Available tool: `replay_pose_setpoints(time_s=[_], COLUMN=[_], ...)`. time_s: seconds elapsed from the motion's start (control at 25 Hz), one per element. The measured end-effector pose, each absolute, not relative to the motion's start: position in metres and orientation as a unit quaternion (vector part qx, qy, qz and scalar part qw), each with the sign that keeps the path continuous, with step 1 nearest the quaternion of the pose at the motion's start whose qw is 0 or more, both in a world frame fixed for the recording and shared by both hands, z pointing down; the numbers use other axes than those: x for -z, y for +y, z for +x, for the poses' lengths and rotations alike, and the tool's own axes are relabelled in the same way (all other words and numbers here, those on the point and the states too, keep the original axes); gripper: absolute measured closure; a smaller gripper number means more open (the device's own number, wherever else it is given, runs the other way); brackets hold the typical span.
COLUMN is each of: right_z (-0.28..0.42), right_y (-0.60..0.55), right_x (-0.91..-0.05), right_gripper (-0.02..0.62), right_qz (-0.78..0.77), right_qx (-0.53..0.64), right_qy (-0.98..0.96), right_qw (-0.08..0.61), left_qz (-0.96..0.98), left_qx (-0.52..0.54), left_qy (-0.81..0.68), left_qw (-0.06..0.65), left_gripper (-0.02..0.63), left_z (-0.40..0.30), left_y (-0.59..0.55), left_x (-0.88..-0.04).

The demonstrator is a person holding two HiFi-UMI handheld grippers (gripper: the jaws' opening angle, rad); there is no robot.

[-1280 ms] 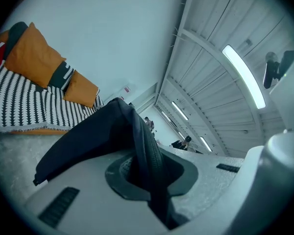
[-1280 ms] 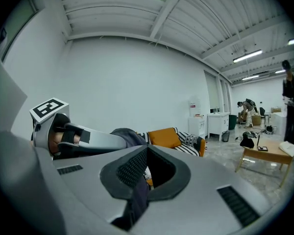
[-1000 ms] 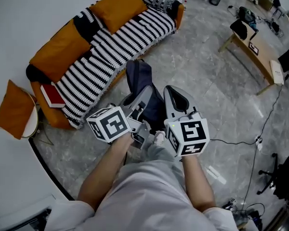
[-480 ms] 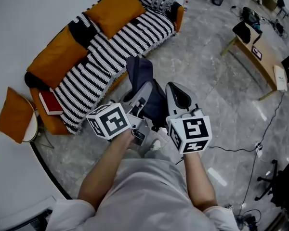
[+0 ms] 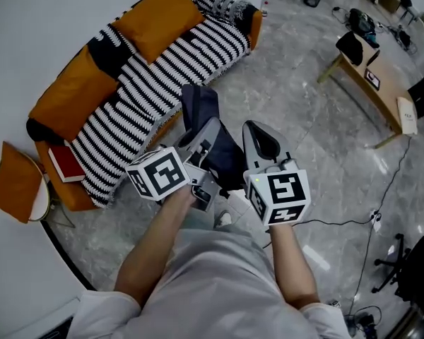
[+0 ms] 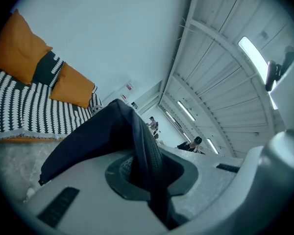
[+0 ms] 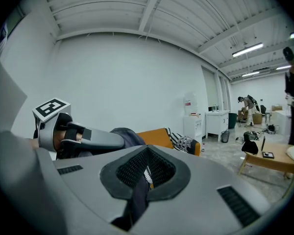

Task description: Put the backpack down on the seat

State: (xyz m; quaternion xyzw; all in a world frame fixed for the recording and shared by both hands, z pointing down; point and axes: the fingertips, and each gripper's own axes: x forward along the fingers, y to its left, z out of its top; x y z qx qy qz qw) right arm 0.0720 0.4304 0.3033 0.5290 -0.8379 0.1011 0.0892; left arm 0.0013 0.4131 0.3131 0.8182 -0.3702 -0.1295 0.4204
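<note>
Head view, eight o'clock: loose orange square cushion (image 5: 13, 182) propped on a small round white side table (image 5: 44, 193), tight against the white wall. Just right of it, at nine o'clock, flat red book (image 5: 65, 164) lying on the near end of the long orange sofa (image 5: 65, 193). Seat draped in a black-and-white striped knitted throw (image 5: 162, 66), open from the book to the far arm at twelve o'clock. Two orange back cushions (image 5: 159, 16) at ten and eleven.

At centre, dark navy fabric backpack (image 5: 199, 108) hanging over the grey marble floor (image 5: 297, 119), close to the sofa's front edge, not lying on the seat. Left gripper (image 5: 206, 138) clamped tight on a thick navy strap of the bag. Right gripper (image 5: 260, 141) just beside it, pinched on a thin dark strap.

Wide bare floor from one to three o'clock. Beyond it, at two o'clock, light wooden table (image 5: 367, 73) carrying dark items. Thin black cable (image 5: 339, 205) trailing over the floor at four o'clock, black office chair (image 5: 413, 260) past it at the right edge.
</note>
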Motion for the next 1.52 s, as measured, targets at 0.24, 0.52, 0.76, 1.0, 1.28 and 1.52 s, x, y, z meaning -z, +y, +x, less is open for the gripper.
replay_pose_setpoints(time_s=[0.24,0.52,0.76,1.0,1.28,1.52], right_z=[0.062,0.042,0.022,0.009,0.009,0.021], right_y=[0.367,0.278,0.205,0.152,0.115,0.075], right_x=[-0.314,-0.317,-0.317,-0.319,-0.328,-0.341], right_gripper=[0.594,0.594,0.594,0.594,0.594,0.594], right_qz=[0.53,0.54,0.547,0.553,0.55,0.539], right_qx=[-0.107,-0.119,-0.122,-0.124,-0.131,-0.138], right_qy=[-0.835,-0.827,-0.821,-0.816,-0.816,-0.822], right_qw=[0.097,0.103,0.11,0.114,0.122,0.123], left_qz=[0.819,0.824,0.828,0.831,0.833,0.828], left_qx=[0.132,0.117,0.109,0.109,0.105,0.094], left_qy=[-0.362,-0.348,-0.337,-0.327,-0.326,-0.338], left_qw=[0.426,0.432,0.435,0.437,0.433,0.437], left_gripper=[0.58,0.58,0.578,0.58,0.58,0.578], left_z=[-0.007,-0.021,-0.037,-0.05,-0.05,-0.037], left_y=[0.351,0.265,0.195,0.141,0.094,0.052], left_x=[-0.32,-0.322,-0.323,-0.325,-0.329,-0.344])
